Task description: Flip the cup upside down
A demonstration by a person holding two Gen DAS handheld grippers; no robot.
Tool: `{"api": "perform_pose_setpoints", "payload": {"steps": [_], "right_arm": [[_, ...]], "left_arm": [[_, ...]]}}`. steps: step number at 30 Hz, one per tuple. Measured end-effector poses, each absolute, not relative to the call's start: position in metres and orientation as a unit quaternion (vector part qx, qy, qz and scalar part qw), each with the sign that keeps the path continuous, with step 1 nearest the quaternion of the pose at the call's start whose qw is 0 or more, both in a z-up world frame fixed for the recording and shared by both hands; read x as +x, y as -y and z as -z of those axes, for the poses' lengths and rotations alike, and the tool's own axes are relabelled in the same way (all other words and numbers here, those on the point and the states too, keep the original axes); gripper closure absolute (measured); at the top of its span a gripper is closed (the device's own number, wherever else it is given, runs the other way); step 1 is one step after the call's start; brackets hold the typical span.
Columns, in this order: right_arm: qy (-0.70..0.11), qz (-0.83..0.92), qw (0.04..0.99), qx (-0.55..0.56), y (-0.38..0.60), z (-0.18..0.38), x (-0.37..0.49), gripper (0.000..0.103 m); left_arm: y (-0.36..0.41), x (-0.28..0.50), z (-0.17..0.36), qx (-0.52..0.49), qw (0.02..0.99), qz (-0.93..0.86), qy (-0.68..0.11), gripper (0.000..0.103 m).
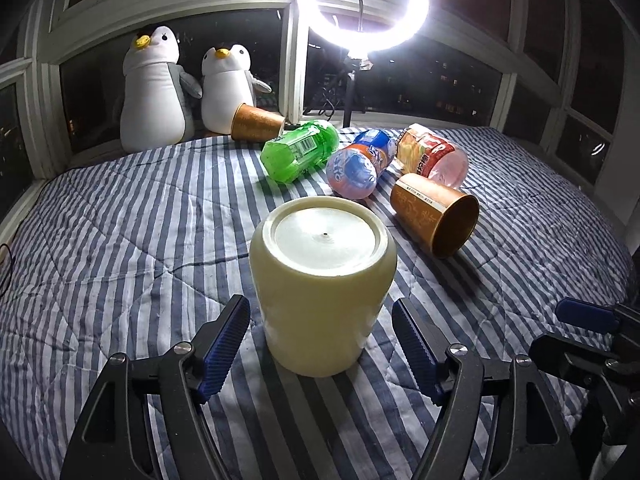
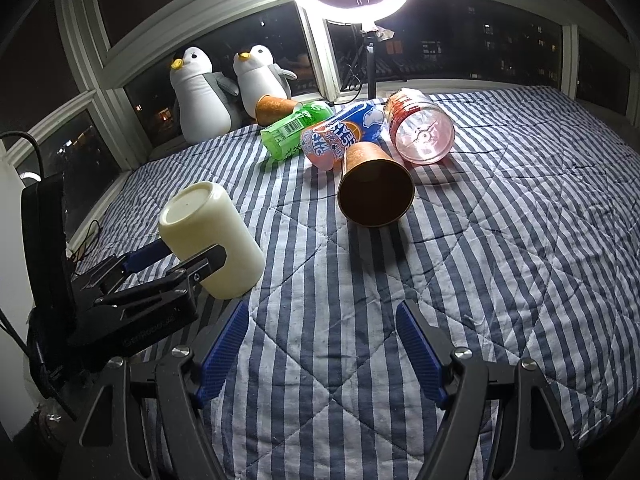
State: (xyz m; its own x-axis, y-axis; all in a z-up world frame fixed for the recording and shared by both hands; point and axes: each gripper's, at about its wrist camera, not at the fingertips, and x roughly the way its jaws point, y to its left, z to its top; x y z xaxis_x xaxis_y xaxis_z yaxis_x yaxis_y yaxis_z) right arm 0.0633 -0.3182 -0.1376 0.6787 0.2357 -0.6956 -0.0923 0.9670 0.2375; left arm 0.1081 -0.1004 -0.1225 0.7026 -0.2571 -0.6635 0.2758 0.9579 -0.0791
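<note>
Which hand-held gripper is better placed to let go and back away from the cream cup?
Left. The left hand-held gripper already straddles the cream cup, which stands base-up on the striped quilt, fingers open either side. The right hand-held gripper is open over bare quilt, well aside from the cup.

Inverted cream cup (image 2: 212, 236), striped quilt (image 2: 480, 260)

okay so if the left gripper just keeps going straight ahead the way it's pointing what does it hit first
Most likely the cream cup, standing upside down on the striped blanket. It sits right between the open fingers of the left gripper, apparently untouched by either pad. Nothing else lies nearer along that line.
</note>
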Motion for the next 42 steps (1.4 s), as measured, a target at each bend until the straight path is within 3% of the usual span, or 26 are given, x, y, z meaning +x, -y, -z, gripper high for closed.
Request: {"api": "perform_pose_setpoints", "payload": {"steps": [23,42], "right_arm": [[-0.317,-0.092,0.943,0.037,0.275,0.097,0.042,0.030],[-0.294,-0.080,0.952,0.029,0.256,0.092,0.011,0.030]], "left_arm": [[0.039,0.027,0.046,-0.020,0.944,0.091,-0.317,0.023],[0.008,-0.023,0.032,-0.013,0.953,0.043,-0.299,0.013]]}}
